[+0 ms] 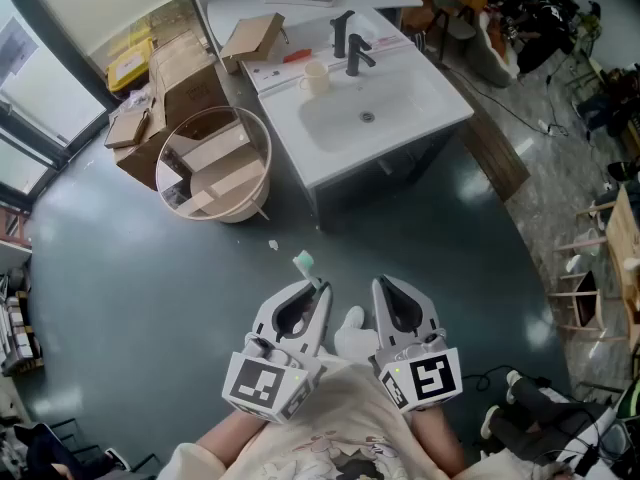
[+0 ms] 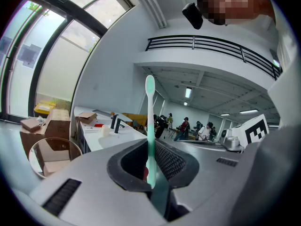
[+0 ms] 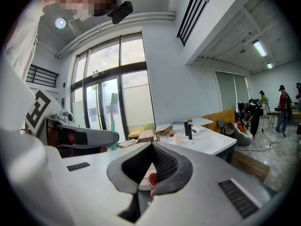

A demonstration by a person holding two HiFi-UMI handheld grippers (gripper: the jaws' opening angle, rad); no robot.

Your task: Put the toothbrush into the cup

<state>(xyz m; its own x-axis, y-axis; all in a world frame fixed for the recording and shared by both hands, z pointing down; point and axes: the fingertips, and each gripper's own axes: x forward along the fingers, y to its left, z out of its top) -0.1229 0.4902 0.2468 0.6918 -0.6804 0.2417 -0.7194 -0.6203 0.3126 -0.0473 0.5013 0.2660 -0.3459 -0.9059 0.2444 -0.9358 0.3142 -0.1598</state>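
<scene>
Grey left gripper [image 1: 316,292], perhaps printed cream top [image 1: 345,408]

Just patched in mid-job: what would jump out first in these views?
The mint-green toothbrush is clamped in the left gripper, its head sticking out past the jaws, low in the head view. Well ahead across the grey floor sits the white washbasin, with the pale cup beside its black taps. Left of it, a round bin holds cardboard pieces.
</scene>
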